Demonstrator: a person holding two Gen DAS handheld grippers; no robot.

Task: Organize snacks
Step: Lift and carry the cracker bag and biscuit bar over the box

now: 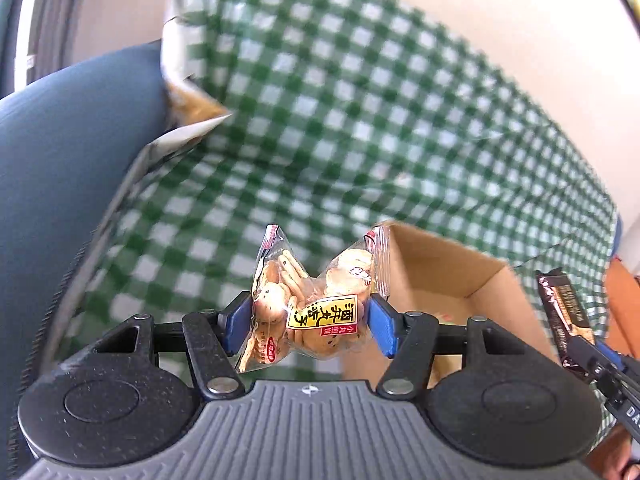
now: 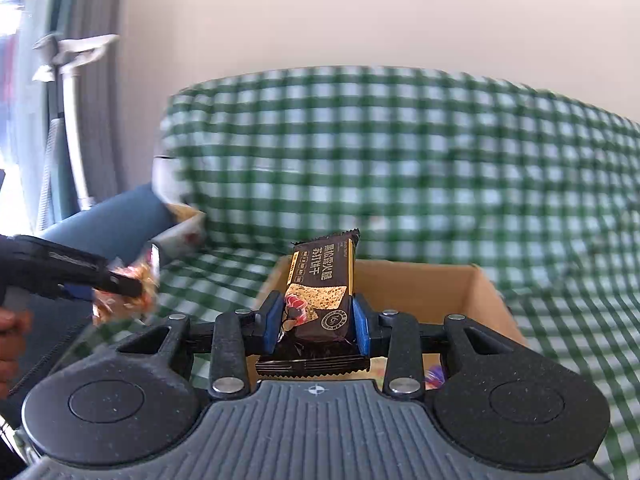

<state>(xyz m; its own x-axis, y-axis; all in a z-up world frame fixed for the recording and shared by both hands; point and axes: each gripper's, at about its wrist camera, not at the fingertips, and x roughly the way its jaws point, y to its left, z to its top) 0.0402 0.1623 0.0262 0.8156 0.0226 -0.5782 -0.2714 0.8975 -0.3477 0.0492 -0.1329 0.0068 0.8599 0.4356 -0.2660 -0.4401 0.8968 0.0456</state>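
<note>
My left gripper (image 1: 308,322) is shut on a clear bag of small round biscuits (image 1: 312,300) with a yellow label, held off the cloth. An open cardboard box (image 1: 452,268) lies just right of it. My right gripper (image 2: 316,320) is shut on a dark brown cracker pack (image 2: 322,288) with gold trim, standing upright over the near edge of the cardboard box (image 2: 420,284). The cracker pack (image 1: 564,312) and right gripper also show at the left wrist view's right edge. The left gripper and biscuit bag (image 2: 128,292) appear blurred at the right wrist view's left.
A green-and-white checked cloth (image 1: 340,120) covers a sofa seat and back. A blue armrest (image 1: 68,152) lies to the left, with a white carton (image 1: 180,136) against it. A small wrapped snack (image 2: 434,376) lies inside the box. A hand (image 2: 12,340) holds the left gripper.
</note>
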